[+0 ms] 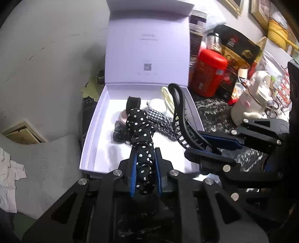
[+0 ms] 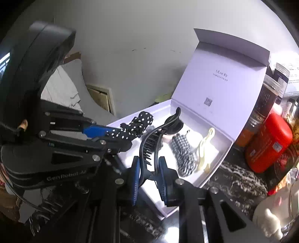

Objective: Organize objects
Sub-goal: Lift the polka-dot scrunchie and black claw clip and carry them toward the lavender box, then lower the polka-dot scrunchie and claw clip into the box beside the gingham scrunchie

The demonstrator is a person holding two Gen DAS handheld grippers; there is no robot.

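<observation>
Left claw (image 1: 144, 164) gripping polka-dot scrunchie (image 1: 140, 125), right claw (image 2: 149, 175) clamping black hair clip (image 2: 149, 142), both hovering over open white box (image 1: 89, 134) at surface's back edge.

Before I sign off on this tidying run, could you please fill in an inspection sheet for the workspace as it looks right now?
Surface: dark marbled countertop, crowded on its right side.
Job's things: open lilac box, lid upright; inside lie a gingham hair tie, a cream clip, a pale pink item and other small accessories.
Clutter: red canister, dark jars, black printed package, white teapot.
Grippers: left gripper shut on a polka-dot scrunchie; right gripper shut on a black claw clip; both over the box.
Cables: a thin black cable beside the left gripper.
Surroundings: pale wall, white cloth, framed pictures.
</observation>
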